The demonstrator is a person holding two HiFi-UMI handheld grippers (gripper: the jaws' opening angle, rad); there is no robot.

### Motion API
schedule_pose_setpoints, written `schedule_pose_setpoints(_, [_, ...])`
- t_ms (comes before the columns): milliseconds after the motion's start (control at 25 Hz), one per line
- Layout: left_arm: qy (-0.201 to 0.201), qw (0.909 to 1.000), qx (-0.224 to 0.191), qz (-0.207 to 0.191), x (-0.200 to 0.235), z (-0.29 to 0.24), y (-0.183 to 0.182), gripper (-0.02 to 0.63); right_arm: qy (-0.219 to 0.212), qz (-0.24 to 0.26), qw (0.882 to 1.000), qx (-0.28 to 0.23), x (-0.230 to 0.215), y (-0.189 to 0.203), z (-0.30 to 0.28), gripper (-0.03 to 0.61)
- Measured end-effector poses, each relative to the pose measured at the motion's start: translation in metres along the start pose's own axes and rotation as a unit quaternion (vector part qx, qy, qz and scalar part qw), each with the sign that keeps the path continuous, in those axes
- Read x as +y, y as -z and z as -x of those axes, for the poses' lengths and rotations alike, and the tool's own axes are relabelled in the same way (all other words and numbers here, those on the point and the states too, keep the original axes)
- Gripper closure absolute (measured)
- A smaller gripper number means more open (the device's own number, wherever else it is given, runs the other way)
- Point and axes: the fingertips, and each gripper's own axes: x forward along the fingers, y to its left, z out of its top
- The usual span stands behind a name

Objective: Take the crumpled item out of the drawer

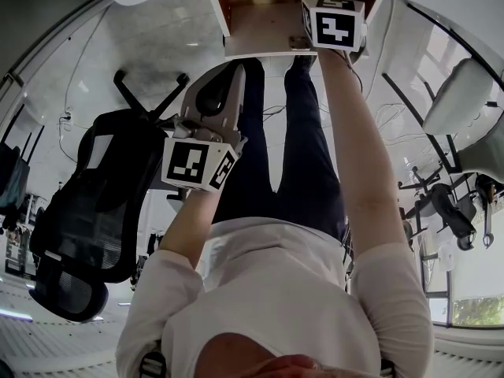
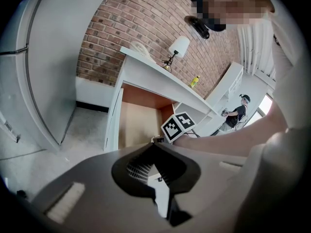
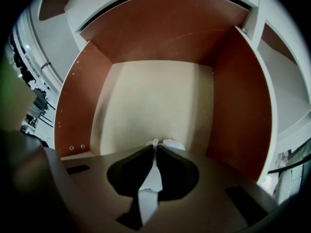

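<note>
The right tool (image 3: 155,148) points down into the open drawer (image 3: 160,96), its 2 jaws clenched on the white crumpled paper (image 3: 171,143), which sits inside the drawer over its pale floor. The left tool (image 2: 154,145) is outside the drawer, jaws together and empty.

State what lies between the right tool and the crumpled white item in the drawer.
Nothing; the right gripper view shows the right tool pinching the crumpled white item directly inside the drawer.

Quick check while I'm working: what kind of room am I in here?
Likely an office or workroom: a black mesh office chair, a white desk with an open drawer, and a brick wall behind a lamp.
</note>
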Motion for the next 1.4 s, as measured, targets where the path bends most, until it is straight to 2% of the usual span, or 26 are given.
schedule_pose_setpoints(160, [-0.003, 1.0, -0.003, -0.003, 0.0, 0.001, -0.002, 0.604, 0.0, 0.0, 1.0, -0.011, 0.004, -0.002, 0.008, 0.548])
schedule_pose_setpoints(400, [-0.002, 0.9996, -0.01, -0.028, -0.005, 0.002, -0.006, 0.604, -0.007, -0.006, 0.999, -0.042, 0.012, -0.008, 0.028, 0.548])
schedule_pose_setpoints(560, [-0.003, 0.9996, -0.01, -0.024, -0.007, 0.003, -0.002, 0.604, -0.018, -0.021, 0.997, -0.073, 0.013, -0.016, 0.046, 0.548])
schedule_pose_setpoints(840, [0.0, 0.9989, -0.016, -0.045, -0.017, 0.004, -0.002, 0.604, -0.033, -0.036, 0.99, -0.129, 0.009, -0.025, 0.097, 0.548])
schedule_pose_setpoints(1400, [-0.003, 0.9972, -0.023, -0.071, -0.03, 0.013, -0.001, 0.604, -0.038, -0.071, 0.973, -0.215, 0.029, 0.003, 0.201, 0.547])
